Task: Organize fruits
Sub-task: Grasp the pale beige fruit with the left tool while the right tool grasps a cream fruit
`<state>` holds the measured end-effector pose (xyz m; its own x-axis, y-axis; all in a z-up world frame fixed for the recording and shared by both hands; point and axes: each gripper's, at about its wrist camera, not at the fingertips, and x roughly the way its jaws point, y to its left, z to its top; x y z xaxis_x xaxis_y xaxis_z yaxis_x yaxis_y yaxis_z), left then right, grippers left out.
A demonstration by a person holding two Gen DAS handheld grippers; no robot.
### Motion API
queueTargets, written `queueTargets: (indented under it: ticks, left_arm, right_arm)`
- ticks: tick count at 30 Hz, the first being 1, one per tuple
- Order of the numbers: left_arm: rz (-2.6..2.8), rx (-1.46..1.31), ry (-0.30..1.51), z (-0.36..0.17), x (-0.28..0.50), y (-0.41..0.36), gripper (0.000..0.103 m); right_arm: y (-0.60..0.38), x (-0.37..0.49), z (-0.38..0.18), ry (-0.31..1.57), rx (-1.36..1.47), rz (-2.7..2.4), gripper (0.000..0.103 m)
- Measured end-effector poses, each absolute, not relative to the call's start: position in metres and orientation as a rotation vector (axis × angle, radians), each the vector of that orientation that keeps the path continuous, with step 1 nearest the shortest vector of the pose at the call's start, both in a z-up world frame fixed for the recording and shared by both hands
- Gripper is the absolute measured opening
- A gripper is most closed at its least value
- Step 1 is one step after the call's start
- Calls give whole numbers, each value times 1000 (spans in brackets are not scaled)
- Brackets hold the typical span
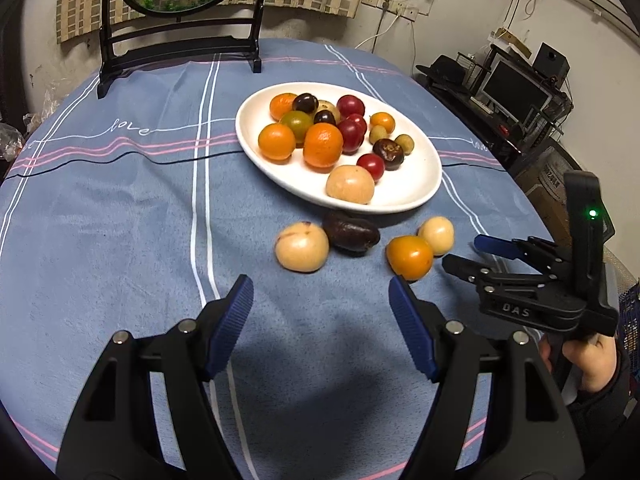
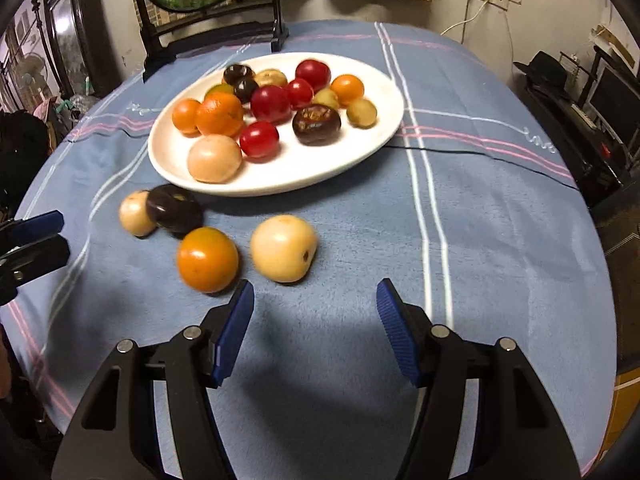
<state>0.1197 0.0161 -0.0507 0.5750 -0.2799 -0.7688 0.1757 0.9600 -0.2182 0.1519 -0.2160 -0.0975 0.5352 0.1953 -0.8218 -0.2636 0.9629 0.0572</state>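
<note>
A white oval plate (image 1: pixel 416 188) (image 2: pixel 384 92) holds several orange, red, dark and tan fruits. Four fruits lie loose on the blue cloth in front of it: a tan one (image 1: pixel 301 246) (image 2: pixel 136 213), a dark purple one (image 1: pixel 350 231) (image 2: pixel 174 209), an orange one (image 1: pixel 409 257) (image 2: pixel 207 259) and a pale one (image 1: pixel 437 235) (image 2: pixel 283 248). My left gripper (image 1: pixel 321 294) stands open over bare cloth, short of the tan and dark fruits. My right gripper (image 2: pixel 315 300) is open too, its left pad close to the orange fruit, and shows at the right of the left wrist view (image 1: pixel 476 254).
A black stand with a round painted panel (image 1: pixel 180 20) (image 2: pixel 208 4) rises at the table's far edge. A desk with a monitor (image 1: pixel 516 92) stands off the right side. The table's rim curves close at right. A hand (image 1: pixel 592 360) grips the right tool.
</note>
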Motion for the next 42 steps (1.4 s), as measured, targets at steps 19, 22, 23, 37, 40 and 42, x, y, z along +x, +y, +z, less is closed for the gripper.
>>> queueTargets:
  ticks: [19, 22, 23, 37, 40, 42]
  left_arm:
    - [-258, -17, 1013, -87, 164, 2, 72]
    - [-251, 25, 992, -91, 170, -3, 70]
    - [-255, 36, 983, -91, 171, -5, 64]
    - [-310, 10, 910, -77, 151, -1, 42]
    - [-315, -23, 895, -66, 139, 4, 42]
    - [-318, -32, 886, -61, 131, 7, 42]
  right_arm:
    - [-229, 138, -83, 911, 4, 351, 38]
    - [-234, 136, -85, 924, 23, 351, 38]
    - [-235, 137, -85, 927, 30, 353, 39]
    - [-221, 125, -77, 919, 39, 393, 39]
    - [-214, 123, -74, 912, 31, 406, 39]
    - [-209, 123, -72, 907, 25, 414, 39]
